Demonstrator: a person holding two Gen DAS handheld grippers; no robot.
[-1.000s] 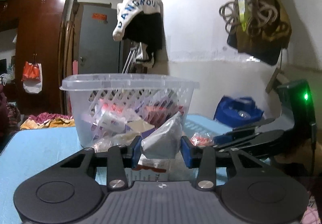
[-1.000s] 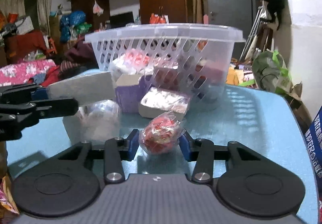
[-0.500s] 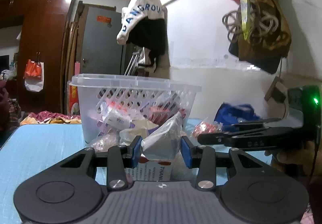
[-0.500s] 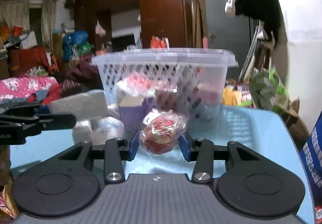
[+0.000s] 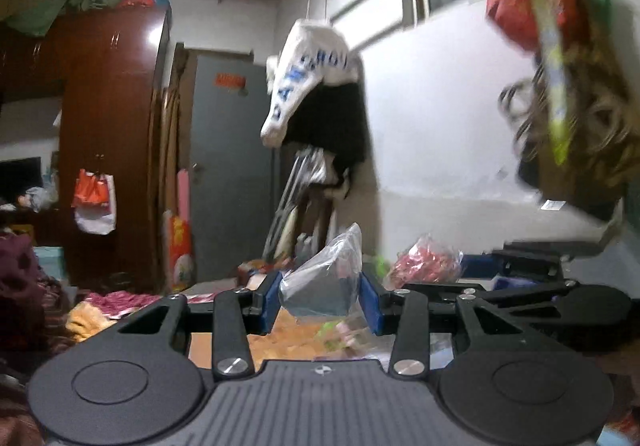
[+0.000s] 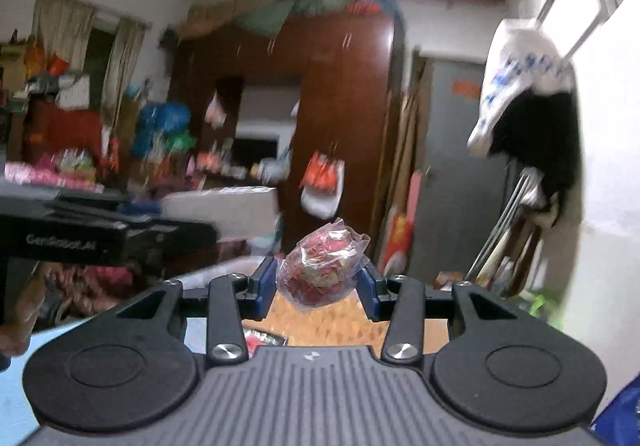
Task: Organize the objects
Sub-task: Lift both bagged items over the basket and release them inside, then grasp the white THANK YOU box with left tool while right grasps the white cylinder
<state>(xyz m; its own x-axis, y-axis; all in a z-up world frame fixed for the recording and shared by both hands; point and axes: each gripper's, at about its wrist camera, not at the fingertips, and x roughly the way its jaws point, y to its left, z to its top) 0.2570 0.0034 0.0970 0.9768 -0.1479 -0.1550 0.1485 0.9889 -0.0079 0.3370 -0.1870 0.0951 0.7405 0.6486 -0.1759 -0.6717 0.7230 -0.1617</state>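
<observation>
My left gripper (image 5: 320, 302) is shut on a grey packet in a clear plastic bag (image 5: 324, 282) and holds it high in the air. My right gripper (image 6: 318, 286) is shut on a clear bag of red pieces (image 6: 320, 270), also raised. That red bag (image 5: 424, 264) and the right gripper (image 5: 520, 294) show to the right in the left wrist view. The left gripper (image 6: 100, 234) shows at the left in the right wrist view. Below the fingers I see part of the basket's inside with packets (image 5: 344, 330); its rim (image 6: 224, 270) shows faintly in the right wrist view.
A brown wardrobe (image 5: 108, 149) and a grey door (image 5: 228, 173) stand behind. Clothes hang on the white wall (image 5: 316, 93). Bags hang at the upper right (image 5: 568, 93). A strip of blue table (image 6: 16, 386) shows at the lower left.
Both grippers have risen with their bags and now sit above the basket. The basket's side and the blue table have dropped out of sight. Both views are blurred by motion.
</observation>
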